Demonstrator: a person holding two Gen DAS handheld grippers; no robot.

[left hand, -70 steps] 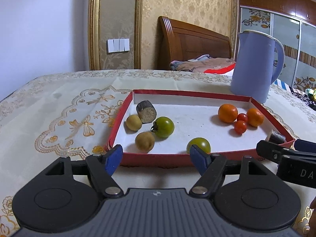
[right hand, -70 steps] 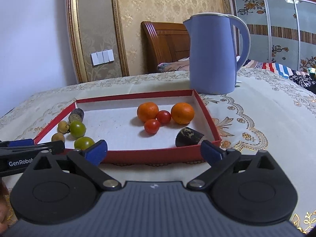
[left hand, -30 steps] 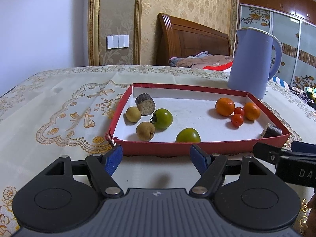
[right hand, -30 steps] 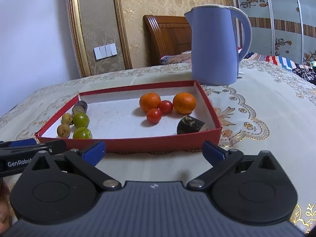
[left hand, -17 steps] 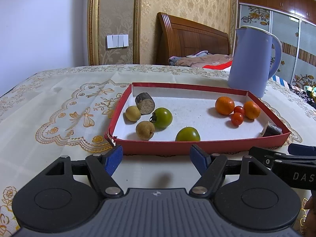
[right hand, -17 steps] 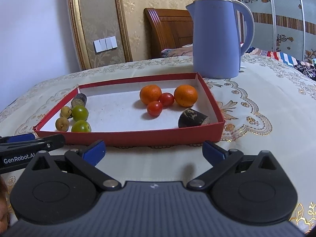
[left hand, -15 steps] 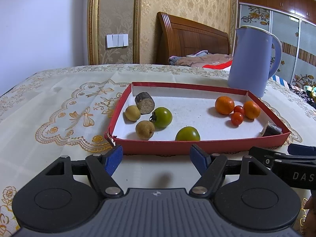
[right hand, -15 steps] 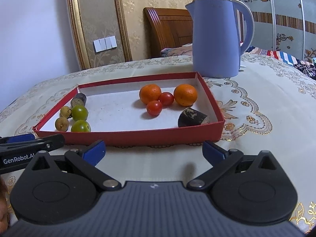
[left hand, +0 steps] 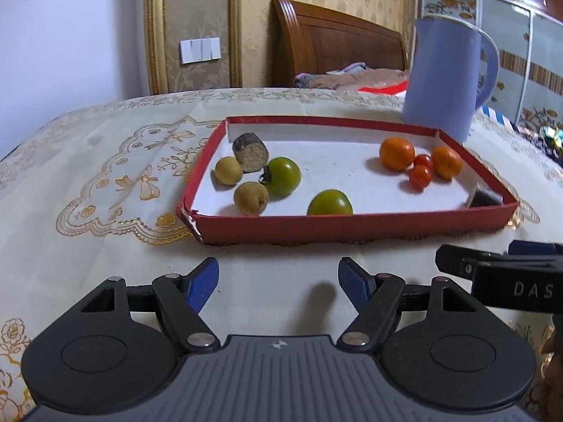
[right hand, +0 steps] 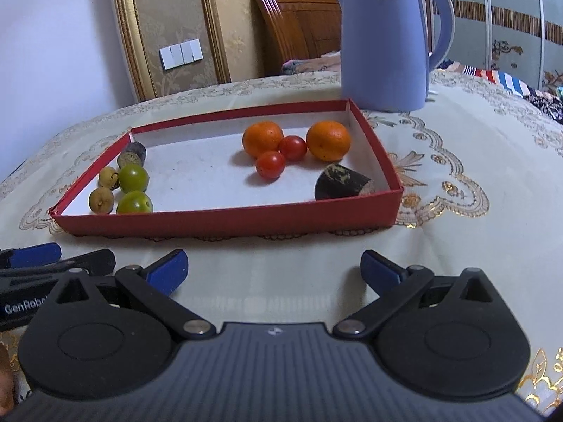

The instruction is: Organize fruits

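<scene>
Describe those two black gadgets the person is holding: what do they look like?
Each is matte black plastic: a ribbed grey-black body, two round discs, and hinged link arms with silver rivets ending in blue pads. The left gripper reads "GenRobot" on its side, the right gripper "DAS". No cables or sleeves show.
</scene>
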